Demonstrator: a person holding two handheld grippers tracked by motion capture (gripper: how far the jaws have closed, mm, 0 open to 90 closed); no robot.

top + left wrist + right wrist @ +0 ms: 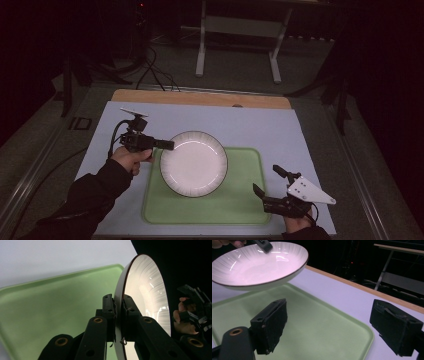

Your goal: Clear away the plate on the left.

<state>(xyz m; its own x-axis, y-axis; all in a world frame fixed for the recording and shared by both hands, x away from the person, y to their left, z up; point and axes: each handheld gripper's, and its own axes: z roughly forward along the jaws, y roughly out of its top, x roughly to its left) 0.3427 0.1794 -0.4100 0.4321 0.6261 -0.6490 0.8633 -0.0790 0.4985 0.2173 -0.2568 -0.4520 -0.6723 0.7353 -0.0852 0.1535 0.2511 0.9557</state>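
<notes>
A pale worktop [280,125] in a dark room carried a green tray [240,200]. The left claw [167,145] was clamped on the white plate's [194,163] rim, holding it above the tray, roughly level, hollow upward, probably to set it down there. The right claw [270,181] waited wide open and empty beside the tray's corner.

No text, label, brand, number or sign can be read anywhere in these pictures. The plate [194,163], the green tray [240,200] and the pale bench [260,125] carry plain surfaces, and the dark marking on the floor at the left of the high view is too small to read.
</notes>
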